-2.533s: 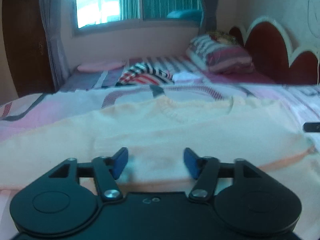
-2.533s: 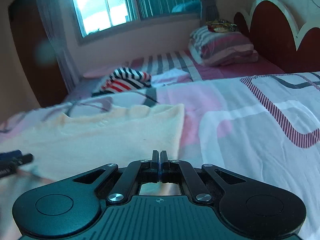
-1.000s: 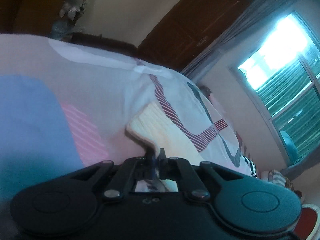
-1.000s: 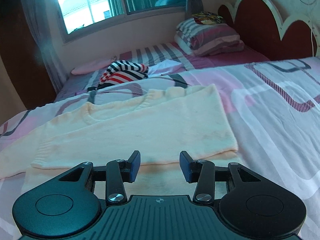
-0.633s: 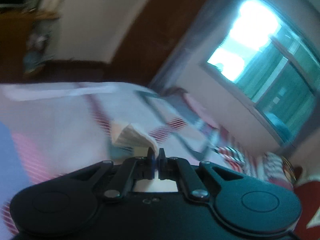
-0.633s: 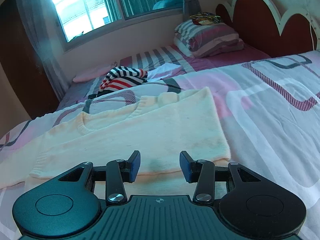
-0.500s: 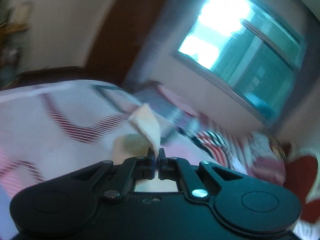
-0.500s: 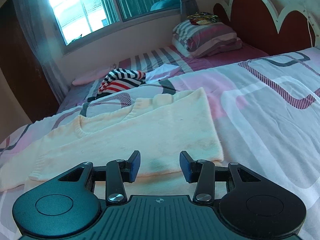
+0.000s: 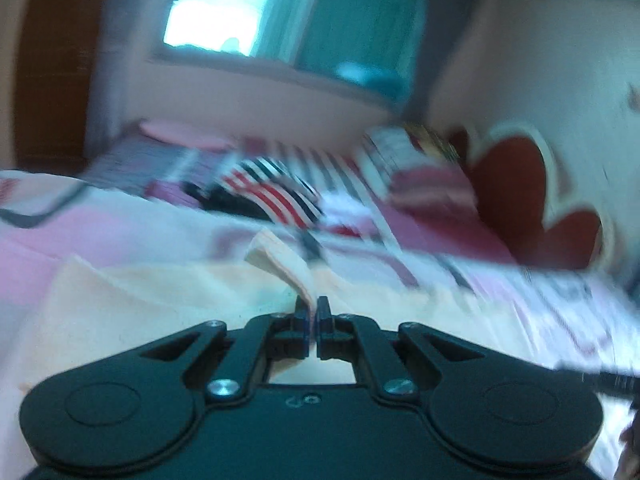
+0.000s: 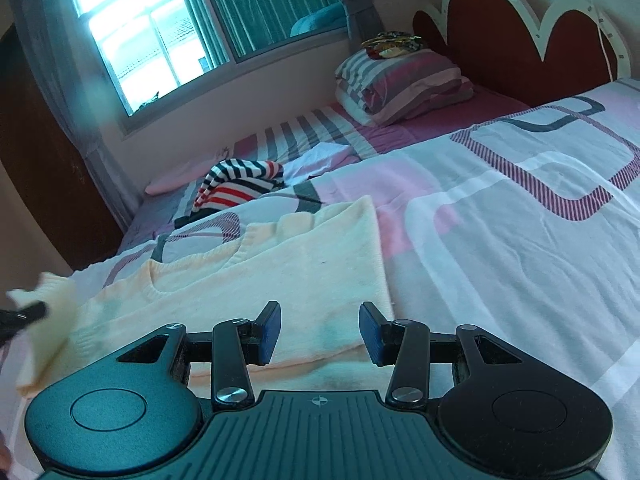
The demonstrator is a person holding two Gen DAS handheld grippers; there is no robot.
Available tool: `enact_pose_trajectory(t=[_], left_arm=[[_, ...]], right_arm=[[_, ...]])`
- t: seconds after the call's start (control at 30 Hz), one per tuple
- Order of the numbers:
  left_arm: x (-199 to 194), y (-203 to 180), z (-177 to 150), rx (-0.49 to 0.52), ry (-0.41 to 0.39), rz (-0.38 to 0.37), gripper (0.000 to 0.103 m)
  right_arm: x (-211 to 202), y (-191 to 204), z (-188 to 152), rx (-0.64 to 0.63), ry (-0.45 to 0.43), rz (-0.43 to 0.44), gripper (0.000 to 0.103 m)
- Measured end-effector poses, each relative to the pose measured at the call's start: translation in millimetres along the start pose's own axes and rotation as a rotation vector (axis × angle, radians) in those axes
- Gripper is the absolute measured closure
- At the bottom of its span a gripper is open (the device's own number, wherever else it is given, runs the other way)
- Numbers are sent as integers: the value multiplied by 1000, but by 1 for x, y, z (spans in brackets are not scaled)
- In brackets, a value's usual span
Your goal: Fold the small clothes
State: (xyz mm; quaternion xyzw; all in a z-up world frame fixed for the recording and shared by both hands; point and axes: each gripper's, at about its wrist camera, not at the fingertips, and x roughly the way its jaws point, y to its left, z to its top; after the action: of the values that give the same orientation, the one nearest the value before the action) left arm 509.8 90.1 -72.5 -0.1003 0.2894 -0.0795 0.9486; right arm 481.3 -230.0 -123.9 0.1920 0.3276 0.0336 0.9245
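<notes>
A cream knit sweater (image 10: 280, 272) lies flat on the bed, its right side folded in. My left gripper (image 9: 313, 308) is shut on the sweater's left sleeve cuff (image 9: 280, 264) and holds it lifted over the sweater body (image 9: 140, 300); the left wrist view is blurred. In the right wrist view that gripper's tip (image 10: 24, 314) shows at the far left with the raised sleeve (image 10: 52, 308). My right gripper (image 10: 319, 330) is open and empty, just above the sweater's near hem.
The bed cover (image 10: 520, 240) is white and pink with striped shapes. A striped garment (image 10: 240, 184) lies beyond the sweater. Pillows (image 10: 404, 80) are stacked by the red headboard (image 10: 500, 32). A window (image 10: 180, 32) is behind.
My left gripper has swung right from the bed's far left, carrying the sleeve cuff over the sweater body. My right gripper stays open and has hardly moved.
</notes>
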Motion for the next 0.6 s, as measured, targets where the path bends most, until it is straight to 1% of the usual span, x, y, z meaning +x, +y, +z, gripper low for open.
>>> enact_pose_trajectory(t=[0.1, 0.2, 0.23, 0.3, 0.33, 0.37, 0.4, 0.43, 0.47, 0.5, 0.53, 0.6], left_arm=[[16, -25, -15, 34, 33, -28, 101], [24, -41, -27, 73, 59, -36, 100], [27, -46, -32, 78, 84, -58, 99], [35, -53, -39, 84, 123, -75, 96], [39, -58, -44, 92, 138, -85, 87], [43, -61, -47, 95, 162, -97, 82], [45, -66, -50, 92, 182, -104, 69], [43, -69, -52, 91, 176, -117, 60], [36, -70, -52, 94, 155, -121, 57], [29, -69, -51, 99, 128, -117, 50], [17, -65, -50, 101, 97, -104, 46], [-2, -50, -48, 93, 53, -34, 41]], right_arm=[[-5, -7, 0, 12, -4, -3, 59], [-11, -15, 0, 29, -7, -6, 59], [-13, -17, 0, 34, -8, -7, 59], [-15, -21, 1, 44, -9, -10, 59], [-15, -22, 1, 48, -9, -11, 59], [-15, -22, 1, 51, -9, -13, 59], [-16, -22, 1, 59, -7, -10, 59], [-16, -22, 1, 64, -6, -5, 59], [-15, -21, 1, 65, -3, 0, 59], [-14, -18, 0, 64, 0, 14, 59], [-12, -15, 0, 66, 3, 30, 59], [-4, -6, -1, 70, 17, 74, 59]])
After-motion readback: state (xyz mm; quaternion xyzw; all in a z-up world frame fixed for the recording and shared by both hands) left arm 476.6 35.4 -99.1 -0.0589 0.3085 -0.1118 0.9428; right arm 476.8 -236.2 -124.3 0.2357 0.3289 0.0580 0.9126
